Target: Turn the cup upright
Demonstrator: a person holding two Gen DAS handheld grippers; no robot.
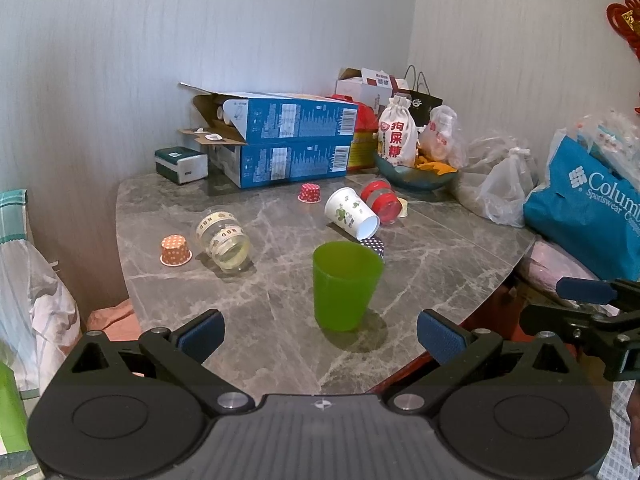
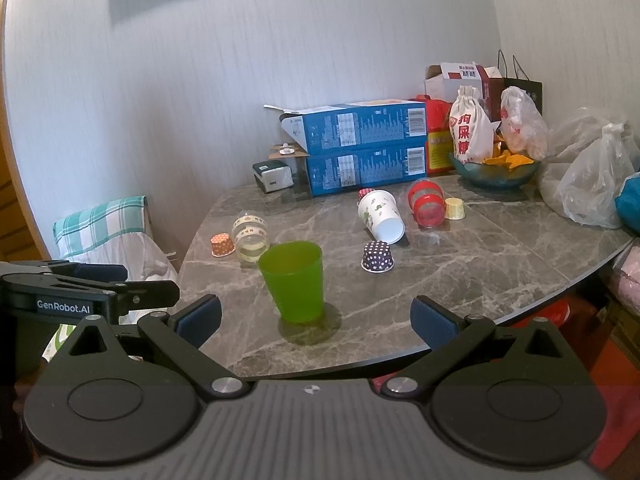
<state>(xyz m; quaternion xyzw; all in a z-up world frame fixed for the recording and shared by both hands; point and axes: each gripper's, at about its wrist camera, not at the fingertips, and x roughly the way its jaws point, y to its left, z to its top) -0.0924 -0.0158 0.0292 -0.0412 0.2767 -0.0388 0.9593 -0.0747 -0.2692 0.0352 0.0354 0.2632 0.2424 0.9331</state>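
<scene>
Green cup upright on marble table, apparently just beyond left gripper's spread fingers.

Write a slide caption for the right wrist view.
Open right gripper faces an upright green cup on the marble table; white paper cup lies tipped behind.

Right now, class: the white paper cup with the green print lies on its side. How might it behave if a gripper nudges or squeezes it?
The white paper cup lies on its side on the smooth marble table, so a nudge would probably roll it in a curve, since it tapers. It looks thin and empty, so likely light and easy to crush. Nearby, the red cup might stop it.
</scene>
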